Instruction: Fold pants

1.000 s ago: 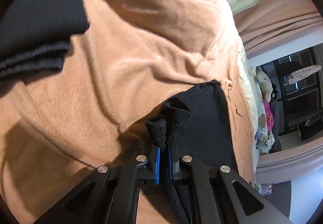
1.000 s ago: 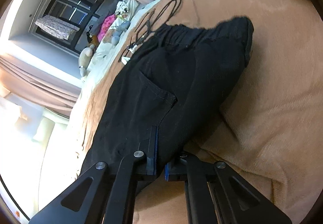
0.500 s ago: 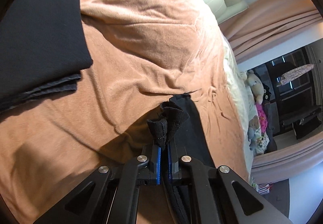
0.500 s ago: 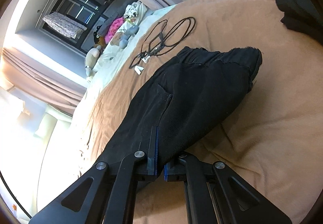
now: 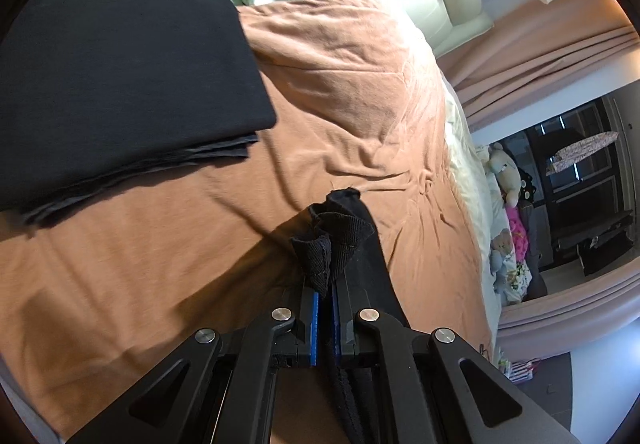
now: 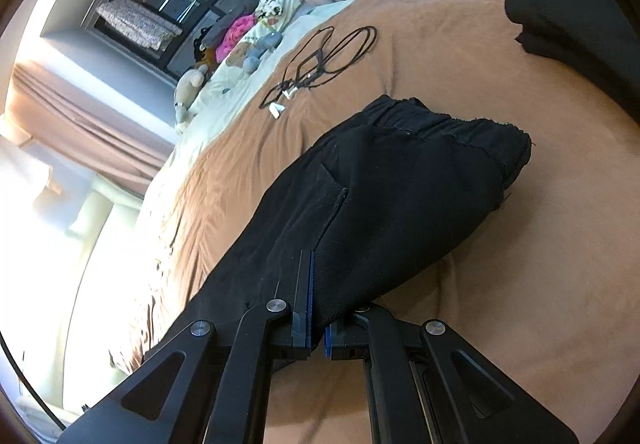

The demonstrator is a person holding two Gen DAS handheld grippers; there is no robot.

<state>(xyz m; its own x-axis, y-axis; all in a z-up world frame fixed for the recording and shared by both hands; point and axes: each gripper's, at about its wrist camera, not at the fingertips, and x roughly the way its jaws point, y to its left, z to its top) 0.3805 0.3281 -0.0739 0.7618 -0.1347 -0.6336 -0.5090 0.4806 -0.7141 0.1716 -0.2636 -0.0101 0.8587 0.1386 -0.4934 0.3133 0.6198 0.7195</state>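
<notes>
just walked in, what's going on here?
A person with two handheld grippers is folding black pants on a bed with a tan blanket. The left gripper is shut on a bunched end of the fabric; the right gripper is shut on another edge. Part of the pants is lifted, the waistband on the blanket. A folded dark stack lies nearby.

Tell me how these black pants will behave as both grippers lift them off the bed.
Probably floppy: the black pants sag from the right gripper down to the brown blanket. Likely fairly thick fabric: the corner bunches in the left gripper. Slipping seems unlikely, since both jaws pinch the fabric.
</notes>
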